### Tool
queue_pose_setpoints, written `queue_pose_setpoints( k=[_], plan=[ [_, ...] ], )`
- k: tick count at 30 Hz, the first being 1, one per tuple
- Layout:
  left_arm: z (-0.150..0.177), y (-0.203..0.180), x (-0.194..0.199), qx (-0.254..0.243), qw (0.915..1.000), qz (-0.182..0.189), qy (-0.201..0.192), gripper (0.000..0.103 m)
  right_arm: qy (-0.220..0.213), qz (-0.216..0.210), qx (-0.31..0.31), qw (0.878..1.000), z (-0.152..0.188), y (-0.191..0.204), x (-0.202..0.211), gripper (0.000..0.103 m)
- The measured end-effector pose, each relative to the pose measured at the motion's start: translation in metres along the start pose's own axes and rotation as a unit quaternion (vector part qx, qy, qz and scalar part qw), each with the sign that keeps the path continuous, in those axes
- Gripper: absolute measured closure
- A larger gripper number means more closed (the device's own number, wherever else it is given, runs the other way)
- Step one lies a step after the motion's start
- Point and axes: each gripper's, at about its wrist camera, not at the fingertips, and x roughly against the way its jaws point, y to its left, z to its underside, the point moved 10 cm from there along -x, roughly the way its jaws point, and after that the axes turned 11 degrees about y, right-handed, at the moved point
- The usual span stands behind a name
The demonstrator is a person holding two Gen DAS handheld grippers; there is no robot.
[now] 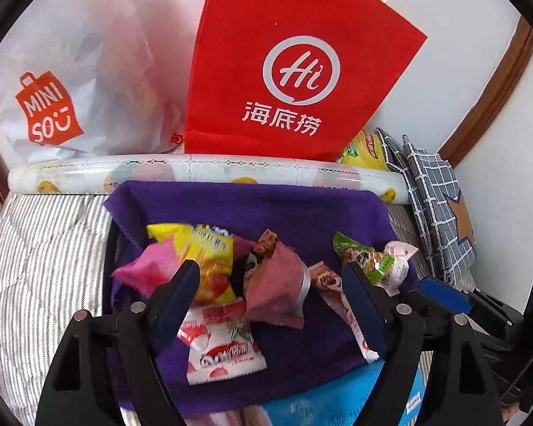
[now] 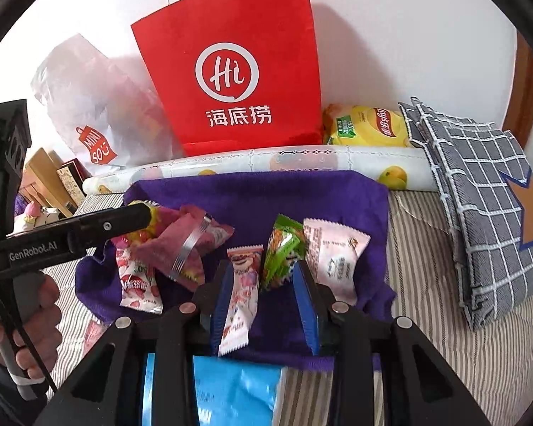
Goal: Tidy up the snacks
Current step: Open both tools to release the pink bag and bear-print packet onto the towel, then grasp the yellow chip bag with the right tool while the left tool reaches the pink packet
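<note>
Left wrist view: my left gripper point(image 1: 270, 280) hangs w/ jaws spread wide over the snack pile on the purple cloth point(image 1: 252, 206), nothing pinched; a yellow packet point(image 1: 209, 252), a dusty-pink packet point(image 1: 275, 284) and a red-and-white packet point(image 1: 224, 348) sit in the gap between the fingers. Right wrist view: my right gripper point(image 2: 263, 284) sits low over the cloth's near part, jaws partly apart. A long pink-and-white wrapper point(image 2: 240, 301) lies along the left pad; can't tell if it's pinched or just resting there. A green packet point(image 2: 284, 252) stands just beyond the tips, pale pink packet point(image 2: 334, 255) beside it on the right. Behind the cloth: a fruit-print roll point(image 2: 266, 163), a red Hi bag point(image 2: 231, 71), a yellow chip bag point(image 2: 369, 127).
</note>
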Motion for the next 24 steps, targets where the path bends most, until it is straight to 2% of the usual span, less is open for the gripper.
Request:
queue_pose_setpoints(
  k=[3, 7, 11, 14, 17, 21, 24],
  plan=[
    [0.011, 0.001, 0.011, -0.004, 0.9999, -0.01, -0.005, 0.022, -0.004, 0.011, -0.003, 1.0, 0.008, 0.0, 0.009, 0.058],
    [0.03, 0.006, 0.027, -0.002, 0.9996, -0.02, -0.019, 0.022, -0.01, 0.028, -0.002, 1.0, 0.021, 0.001, 0.026, 0.051],
    [0.053, 0.014, 0.038, 0.01, 0.9996, -0.022, -0.016, 0.022, -0.02, 0.051, -0.002, 0.998, 0.033, 0.004, 0.043, 0.041],
    [0.069, 0.018, 0.047, 0.015, 0.9997, -0.016, -0.013, 0.022, -0.027, 0.058, -0.008, 0.998, 0.044, 0.007, 0.054, 0.039],
    [0.085, 0.022, 0.058, 0.022, 0.9995, -0.015, -0.015, 0.022, -0.036, 0.061, -0.014, 0.997, 0.054, 0.009, 0.064, 0.033],
    [0.103, 0.03, 0.071, 0.036, 0.999, -0.02, -0.02, 0.022, -0.056, 0.053, -0.029, 0.997, 0.067, 0.013, 0.077, 0.032],
    [0.115, 0.036, 0.079, 0.047, 0.9984, -0.021, -0.023, 0.022, -0.045, 0.054, -0.027, 0.997, 0.083, 0.019, 0.08, 0.032]
  ],
)
